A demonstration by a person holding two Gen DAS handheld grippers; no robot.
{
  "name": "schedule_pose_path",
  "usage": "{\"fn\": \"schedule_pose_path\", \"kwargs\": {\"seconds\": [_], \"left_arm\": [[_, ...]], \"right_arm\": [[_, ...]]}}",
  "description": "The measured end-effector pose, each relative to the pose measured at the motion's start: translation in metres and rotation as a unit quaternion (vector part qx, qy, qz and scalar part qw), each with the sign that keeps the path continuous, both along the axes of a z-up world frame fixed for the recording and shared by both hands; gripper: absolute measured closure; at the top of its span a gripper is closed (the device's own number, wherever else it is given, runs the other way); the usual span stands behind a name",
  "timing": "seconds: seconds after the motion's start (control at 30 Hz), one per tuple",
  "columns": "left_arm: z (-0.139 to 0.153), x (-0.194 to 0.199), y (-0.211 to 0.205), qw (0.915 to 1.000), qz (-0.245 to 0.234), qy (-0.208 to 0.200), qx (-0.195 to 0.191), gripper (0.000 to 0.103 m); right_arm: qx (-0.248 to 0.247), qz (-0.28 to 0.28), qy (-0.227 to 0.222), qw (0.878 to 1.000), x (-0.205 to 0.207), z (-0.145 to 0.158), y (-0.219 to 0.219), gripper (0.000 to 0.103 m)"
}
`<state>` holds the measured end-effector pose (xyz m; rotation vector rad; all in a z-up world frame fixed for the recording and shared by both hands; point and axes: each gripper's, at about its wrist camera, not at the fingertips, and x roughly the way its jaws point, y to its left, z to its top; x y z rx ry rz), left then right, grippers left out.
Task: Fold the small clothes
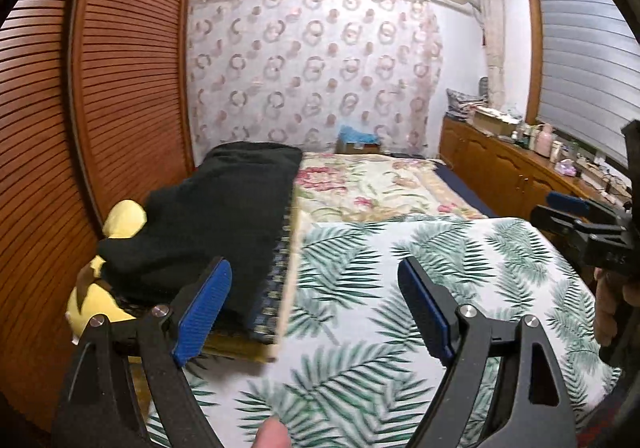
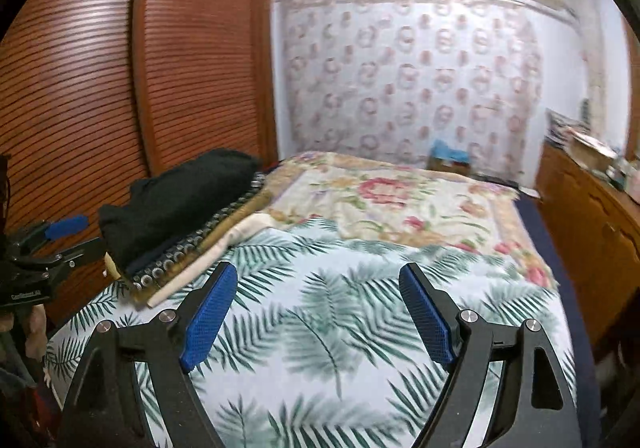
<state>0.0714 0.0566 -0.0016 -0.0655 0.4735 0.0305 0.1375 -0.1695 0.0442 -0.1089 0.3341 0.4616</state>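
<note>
My left gripper (image 1: 316, 284) is open and empty, held above the near part of a bed covered by a palm-leaf sheet (image 1: 400, 288). My right gripper (image 2: 318, 284) is also open and empty above the same sheet (image 2: 320, 312). The right gripper shows at the right edge of the left wrist view (image 1: 568, 216), and the left gripper at the left edge of the right wrist view (image 2: 60, 240). A black garment (image 1: 216, 216) lies on a stack of folded fabric at the bed's left side; it also shows in the right wrist view (image 2: 180, 200). No small garment lies between either pair of fingers.
A floral blanket (image 1: 368, 188) covers the far half of the bed. A yellow plush toy (image 1: 100, 288) sits at the left by the louvred wooden wardrobe (image 1: 120, 88). A wooden cabinet (image 1: 504, 164) with clutter on it runs along the right wall. A patterned curtain (image 1: 312, 64) hangs behind.
</note>
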Motion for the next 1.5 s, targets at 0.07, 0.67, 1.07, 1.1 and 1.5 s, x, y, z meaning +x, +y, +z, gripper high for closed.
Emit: {"fn": "schedule_pose_path", "kwargs": {"seconds": [0.07, 0.67, 1.07, 1.1, 1.5], "left_arm": [[0.005, -0.003, -0.012, 0.9999, -0.008, -0.004, 0.005, 0.017], [0.038, -0.022, -0.063, 0.9981, -0.053, -0.031, 0.007, 0.017], [0.036, -0.022, -0.07, 0.9982, -0.05, -0.032, 0.008, 0.017], [0.036, -0.022, -0.071, 0.9982, -0.049, -0.032, 0.009, 0.017], [0.036, -0.024, -0.069, 0.9983, -0.046, -0.035, 0.008, 0.017]], "right_arm": [[0.01, -0.018, -0.006, 1.0, -0.023, 0.003, -0.013, 0.019], [0.051, -0.101, -0.037, 0.993, -0.097, -0.018, -0.005, 0.019], [0.053, -0.106, -0.034, 0.992, -0.085, -0.026, -0.015, 0.019], [0.053, -0.107, -0.034, 0.992, -0.085, -0.026, -0.015, 0.019], [0.055, -0.106, -0.034, 0.992, -0.082, -0.024, -0.024, 0.019]]}}
